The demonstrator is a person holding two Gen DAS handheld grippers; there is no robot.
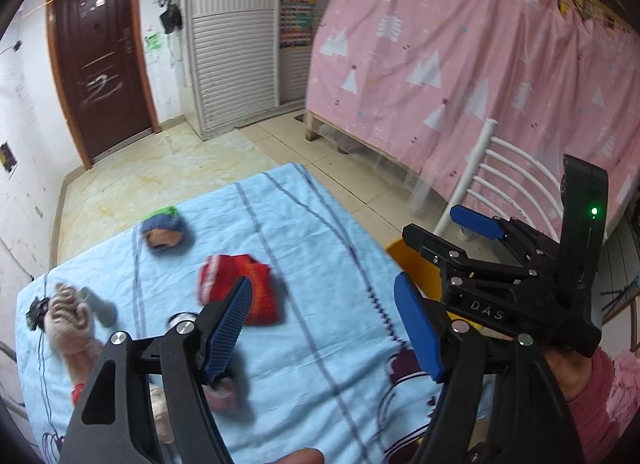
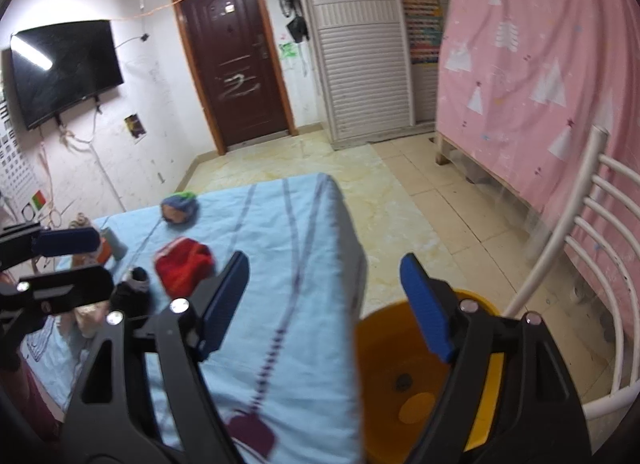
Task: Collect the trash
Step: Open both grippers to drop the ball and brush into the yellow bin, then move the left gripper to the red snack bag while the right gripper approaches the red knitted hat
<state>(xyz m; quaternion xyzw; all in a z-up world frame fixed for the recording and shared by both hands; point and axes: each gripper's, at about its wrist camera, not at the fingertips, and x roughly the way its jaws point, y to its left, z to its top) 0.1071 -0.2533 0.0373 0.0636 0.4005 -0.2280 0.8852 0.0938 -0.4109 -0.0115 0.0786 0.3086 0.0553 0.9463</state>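
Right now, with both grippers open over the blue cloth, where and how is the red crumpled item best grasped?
The red crumpled item lies flat and alone on the blue cloth, clear space all round. Probably best taken from above, jaws spanning its narrower width across the raised middle folds, where the soft bunched material should pinch. The left gripper is nearer; the right gripper hangs by the yellow bin.

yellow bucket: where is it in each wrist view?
Left wrist: yellow bucket is only a sliver right of centre, past the table's right edge, mostly hidden behind the right claw.
Right wrist: lower centre-right, on the floor beside the table, seen from above.
Shared landmark: red crumpled item on the blue tablecloth.
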